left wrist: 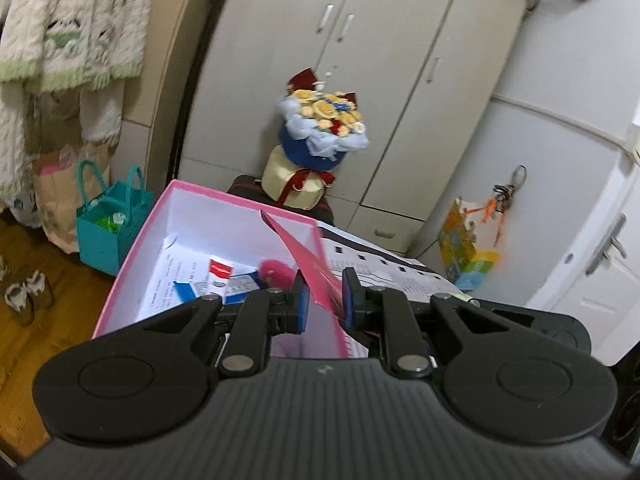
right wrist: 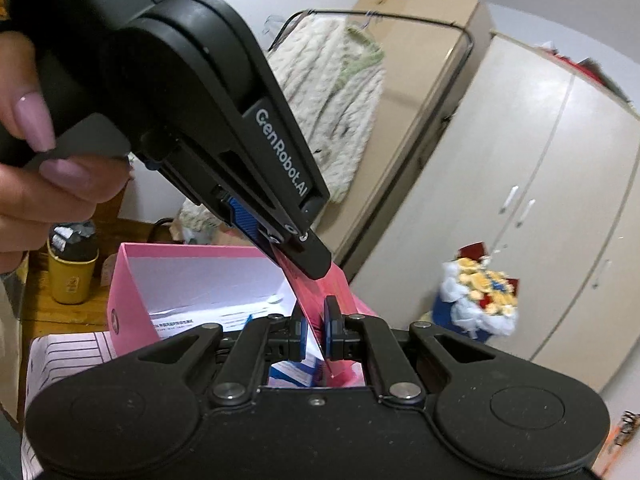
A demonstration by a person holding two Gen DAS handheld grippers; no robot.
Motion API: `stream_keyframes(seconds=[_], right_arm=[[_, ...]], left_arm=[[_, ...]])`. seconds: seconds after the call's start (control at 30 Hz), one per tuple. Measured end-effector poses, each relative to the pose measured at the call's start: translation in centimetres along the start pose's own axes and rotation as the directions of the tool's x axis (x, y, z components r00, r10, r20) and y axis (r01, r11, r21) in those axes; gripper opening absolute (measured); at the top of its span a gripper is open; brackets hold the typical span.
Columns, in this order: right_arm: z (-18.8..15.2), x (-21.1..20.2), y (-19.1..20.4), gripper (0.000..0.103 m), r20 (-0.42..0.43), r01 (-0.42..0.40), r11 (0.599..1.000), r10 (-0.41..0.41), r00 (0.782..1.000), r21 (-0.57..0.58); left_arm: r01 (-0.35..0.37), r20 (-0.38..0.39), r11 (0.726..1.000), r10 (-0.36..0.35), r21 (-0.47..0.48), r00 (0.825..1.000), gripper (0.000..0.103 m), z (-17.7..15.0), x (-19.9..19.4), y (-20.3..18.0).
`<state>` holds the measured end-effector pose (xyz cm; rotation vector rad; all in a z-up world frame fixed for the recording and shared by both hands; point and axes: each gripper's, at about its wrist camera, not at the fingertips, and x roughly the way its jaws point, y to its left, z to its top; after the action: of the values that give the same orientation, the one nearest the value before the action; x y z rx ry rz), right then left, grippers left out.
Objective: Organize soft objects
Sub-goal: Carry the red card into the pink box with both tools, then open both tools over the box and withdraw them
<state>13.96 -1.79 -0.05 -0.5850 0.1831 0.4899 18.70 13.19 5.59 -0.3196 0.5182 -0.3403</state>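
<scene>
Grippers are both clamped on the same pink flap of a pink box with a white inside. In the left wrist view the left gripper has its jaws pinched nearly together with the pink flap caught between the blue pads, the flap running up toward 11 o'clock from the fingertips. The pink box sits just past the gripper at about 10 o'clock, and inside it you can see printed papers, a small red and white carton and a fuzzy pink thing, which looks like the soft item here, lying on the box floor close to the left finger. Right wrist view: the right gripper is squeezed down just as tight on the lower edge of that flap, and the left gripper comes in from 10 o'clock, biting the flap higher up. A hand wraps its handle at 9 o'clock. Background stuff: a flower bouquet on a gold round box at 12 o'clock in front of a beige wardrobe, a teal bag on the floor at 9 o'clock, and a yellow cup at 9 o'clock in the right view. Everything's a bit blurry.
</scene>
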Motion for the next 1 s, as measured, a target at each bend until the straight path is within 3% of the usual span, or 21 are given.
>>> stream_keyframes(seconds=[0.23,0.43,0.5,0.53,0.57,0.7,0.83,0.9,1.0], right_arm=[[-0.5,6.4,-0.5,0.008,-0.06,-0.084,0.996,0.083,0.995,-0.021],[-1.1,9.4,-0.6,0.01,-0.146,-0.155,0.988,0.152,0.978,-0.008],[-1.0,9.8,-0.9,0.021,-0.166,-0.153,0.988,0.154,0.974,0.015],[-0.9,10.0,-0.9,0.036,-0.187,-0.139,0.99,0.143,0.972,0.033],[-0.9,10.0,-1.1,0.041,-0.193,-0.127,0.991,0.135,0.972,0.053],[-0.9,9.3,-1.3,0.042,-0.202,-0.171,0.978,0.193,0.96,0.122],[-1.0,8.4,-1.3,0.061,-0.214,-0.19,0.964,0.228,0.95,0.184],[-1.0,7.5,-1.0,0.067,-0.215,-0.194,0.962,0.235,0.948,0.194],[-0.7,6.8,-1.2,0.069,-0.222,-0.172,0.967,0.212,0.952,0.187]], left_arm=[[-0.014,-0.034,0.997,0.011,-0.075,0.999,0.015,0.1,4.4,4.6],[-0.047,-0.111,0.991,0.032,-0.128,0.993,0.015,-0.5,7.3,6.9],[-0.047,-0.121,0.99,0.031,-0.136,0.992,0.015,-0.6,7.5,7.1],[-0.052,-0.123,0.99,0.035,-0.133,0.992,0.015,-0.6,7.7,7.1],[-0.061,-0.128,0.99,0.045,-0.128,0.991,0.015,-0.7,7.7,7.0],[-0.087,-0.145,0.99,0.071,-0.109,0.987,0.015,-1.2,7.6,6.6],[-0.12,-0.157,0.988,0.104,-0.094,0.982,0.017,-1.6,7.2,6.2],[-0.147,-0.161,0.985,0.132,-0.087,0.978,0.022,-1.8,6.8,6.1],[-0.173,-0.173,0.984,0.162,-0.052,0.972,0.042,-1.7,6.2,5.5]])
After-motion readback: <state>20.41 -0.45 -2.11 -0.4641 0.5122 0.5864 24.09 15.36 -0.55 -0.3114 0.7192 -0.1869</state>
